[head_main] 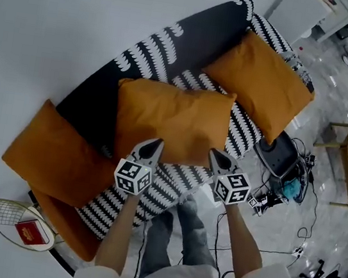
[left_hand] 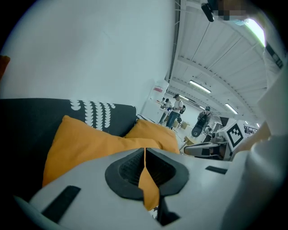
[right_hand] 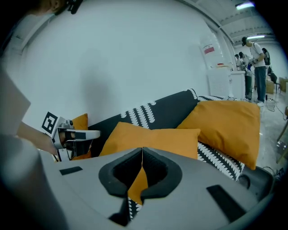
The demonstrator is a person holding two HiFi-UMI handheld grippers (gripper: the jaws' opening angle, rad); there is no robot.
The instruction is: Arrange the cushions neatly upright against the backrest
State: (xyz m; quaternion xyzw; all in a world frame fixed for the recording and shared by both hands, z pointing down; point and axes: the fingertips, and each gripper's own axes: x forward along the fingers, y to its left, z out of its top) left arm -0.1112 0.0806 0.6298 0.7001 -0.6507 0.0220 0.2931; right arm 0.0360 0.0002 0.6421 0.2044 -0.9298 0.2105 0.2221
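Currently: both tongs clamped on the middle cushion (head_main: 170, 118), which stands on the sofa (head_main: 159, 197) seat.

Left tongs (head_main: 153, 145) and right tongs (head_main: 217, 156) each have their jaws pressed together with a fold of orange fabric pinched between them, one along each side of the cushion's lower edge. This two-point hold likely keeps the cushion square and stops it flopping over. It stands roughly upright, its top edge near the dark backrest (head_main: 204, 23), so it is probably close to placed. Left cushion (head_main: 55, 153) slumps at the sofa's end. Right cushion (head_main: 260, 83) rests tilted at the far end. Both likely need squaring afterwards.
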